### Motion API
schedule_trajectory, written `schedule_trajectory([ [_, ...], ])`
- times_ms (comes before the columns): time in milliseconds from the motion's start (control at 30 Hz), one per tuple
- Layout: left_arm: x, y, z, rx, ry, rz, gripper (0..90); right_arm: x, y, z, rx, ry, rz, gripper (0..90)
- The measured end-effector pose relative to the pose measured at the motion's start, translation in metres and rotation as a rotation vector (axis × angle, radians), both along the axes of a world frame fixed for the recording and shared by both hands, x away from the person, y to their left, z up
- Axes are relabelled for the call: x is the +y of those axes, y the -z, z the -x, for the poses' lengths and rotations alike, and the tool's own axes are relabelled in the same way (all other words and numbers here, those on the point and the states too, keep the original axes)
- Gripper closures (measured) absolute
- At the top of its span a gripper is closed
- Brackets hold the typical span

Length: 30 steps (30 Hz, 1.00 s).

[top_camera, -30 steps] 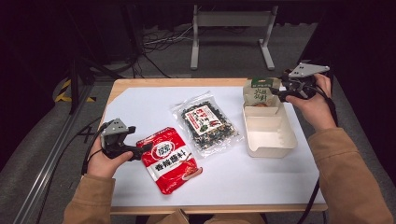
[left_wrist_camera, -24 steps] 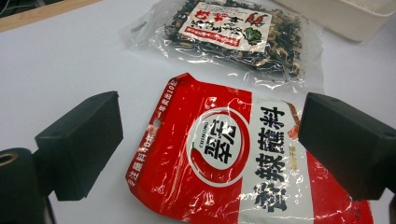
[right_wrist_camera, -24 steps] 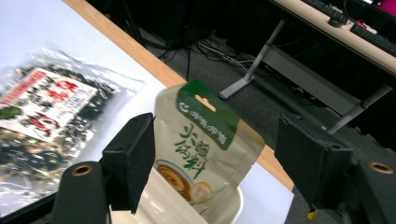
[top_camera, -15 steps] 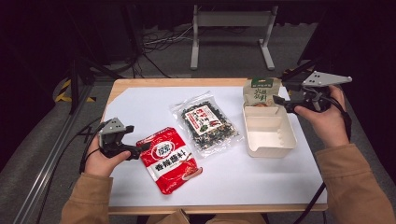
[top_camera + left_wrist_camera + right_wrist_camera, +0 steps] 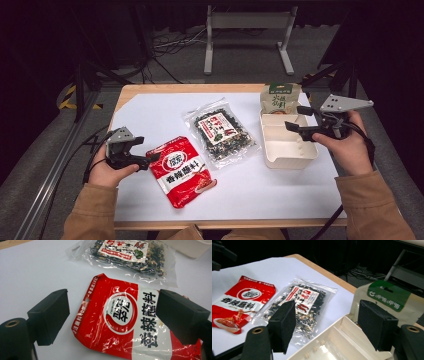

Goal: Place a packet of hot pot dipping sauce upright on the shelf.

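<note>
A red seasoning packet [image 5: 182,170] lies flat on the white sheet at the front left. My left gripper [image 5: 149,149] sits at its upper-left corner, open; its jaws have just been closing a little. In the left gripper view the packet [image 5: 120,322] lies below the gap between the pads [image 5: 50,315], which do not press on it. My right gripper [image 5: 295,117] is open and empty, held over the right rim of the cream divided tray [image 5: 287,150] and pointing left. A green-topped snack pouch [image 5: 280,99] leans behind the tray.
A clear bag of dark seaweed mix [image 5: 220,131] lies mid-table between the red packet and the tray. The white sheet [image 5: 150,115] covers most of the wooden table. A metal stand [image 5: 247,30] and cables lie on the floor beyond.
My right gripper has drawn back to the right, from beside the green pouch to over the tray's right rim. The left hand stayed put beside the red packet.
</note>
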<state>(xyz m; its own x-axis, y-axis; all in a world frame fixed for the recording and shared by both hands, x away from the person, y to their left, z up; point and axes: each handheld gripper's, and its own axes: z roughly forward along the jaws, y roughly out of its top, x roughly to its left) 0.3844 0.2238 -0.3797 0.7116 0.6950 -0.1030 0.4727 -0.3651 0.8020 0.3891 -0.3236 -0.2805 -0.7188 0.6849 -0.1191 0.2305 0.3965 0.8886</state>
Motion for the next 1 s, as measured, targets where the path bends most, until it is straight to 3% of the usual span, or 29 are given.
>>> schedule_trajectory([
  [100, 0.001, -0.001, 0.0, 0.011, -0.008, -0.01, 19.5, 0.003, 0.003, 0.004, -0.015, 0.002, 0.006, 31.6],
  [200, 0.004, 0.0, -0.001, 0.041, -0.032, -0.01, 20.0, 0.007, 0.011, 0.007, -0.008, -0.014, -0.025, 32.1],
  [367, 0.008, 0.003, -0.003, 0.042, -0.053, -0.026, 19.5, 0.016, 0.022, 0.011, 0.003, -0.041, -0.035, 32.0],
  [433, 0.009, 0.005, -0.004, 0.06, -0.064, -0.024, 22.4, 0.02, 0.025, 0.012, 0.009, -0.055, -0.048, 32.0],
  [533, 0.011, 0.009, -0.007, 0.08, -0.086, -0.031, 25.7, 0.025, 0.027, 0.013, 0.009, -0.061, -0.024, 32.1],
  [733, 0.013, 0.022, -0.014, 0.101, -0.133, -0.029, 22.9, 0.033, 0.031, 0.019, 0.003, -0.083, 0.004, 32.2],
  [1000, 0.011, 0.038, -0.022, 0.131, -0.147, -0.047, 29.7, 0.042, 0.036, 0.025, -0.001, -0.11, 0.032, 32.2],
])
